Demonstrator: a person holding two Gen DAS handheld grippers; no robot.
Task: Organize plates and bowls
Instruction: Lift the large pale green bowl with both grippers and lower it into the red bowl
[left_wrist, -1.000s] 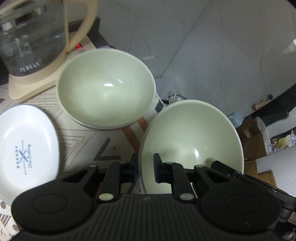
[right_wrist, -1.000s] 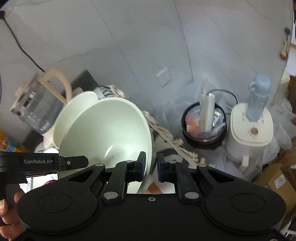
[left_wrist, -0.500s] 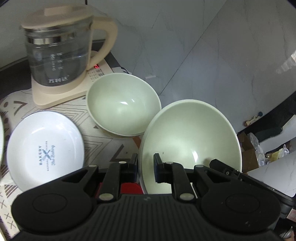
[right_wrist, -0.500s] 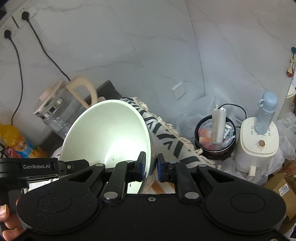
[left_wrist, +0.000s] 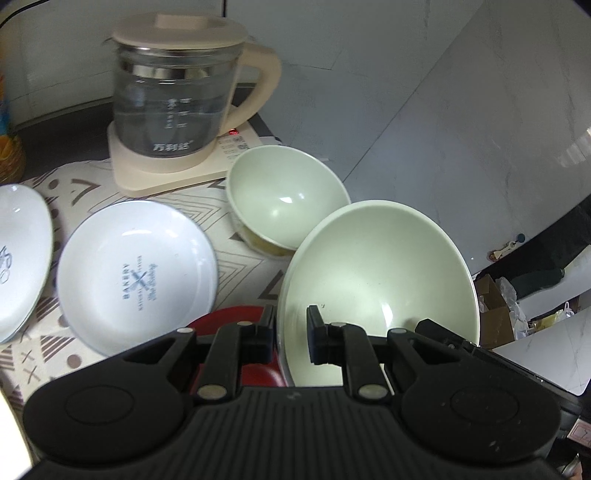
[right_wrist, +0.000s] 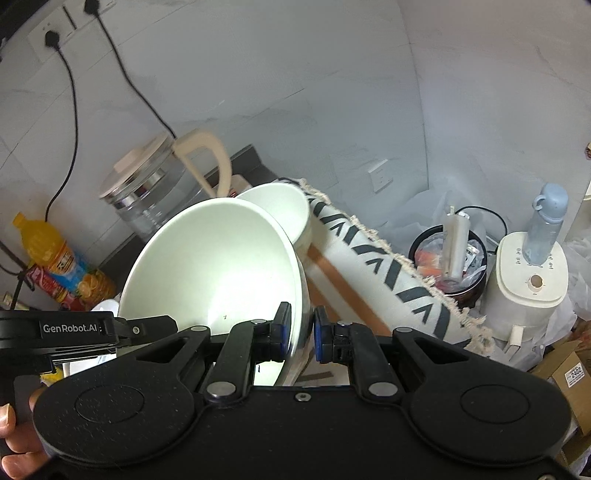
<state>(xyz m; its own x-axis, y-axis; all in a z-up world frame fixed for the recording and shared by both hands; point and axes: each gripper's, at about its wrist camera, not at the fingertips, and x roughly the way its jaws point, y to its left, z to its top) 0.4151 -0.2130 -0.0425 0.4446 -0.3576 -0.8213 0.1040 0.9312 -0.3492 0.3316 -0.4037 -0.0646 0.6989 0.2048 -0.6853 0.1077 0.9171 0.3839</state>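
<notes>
A large pale green bowl (left_wrist: 376, 273) hangs tilted above the table, gripped from both sides. My left gripper (left_wrist: 291, 328) is shut on its left rim. My right gripper (right_wrist: 302, 332) is shut on the opposite rim of the same bowl (right_wrist: 210, 266). A second pale green bowl (left_wrist: 284, 199) sits on the patterned cloth beyond it, beside the kettle. A white "Bakery" plate (left_wrist: 136, 273) lies to the left, with another white plate (left_wrist: 18, 251) at the far left edge. Part of something red (left_wrist: 236, 321) shows under my left fingers.
A glass kettle (left_wrist: 177, 99) on a beige base stands at the back of the table. An orange juice bottle (right_wrist: 51, 258) stands at the far left. Off the table's fringed right edge (right_wrist: 369, 251) sit a black bin (right_wrist: 447, 258) and a white appliance (right_wrist: 528, 280).
Both grippers have risen and drawn back with the large bowl held between them. The second bowl, kettle and plates now look smaller and farther away; the red thing has come into view.
</notes>
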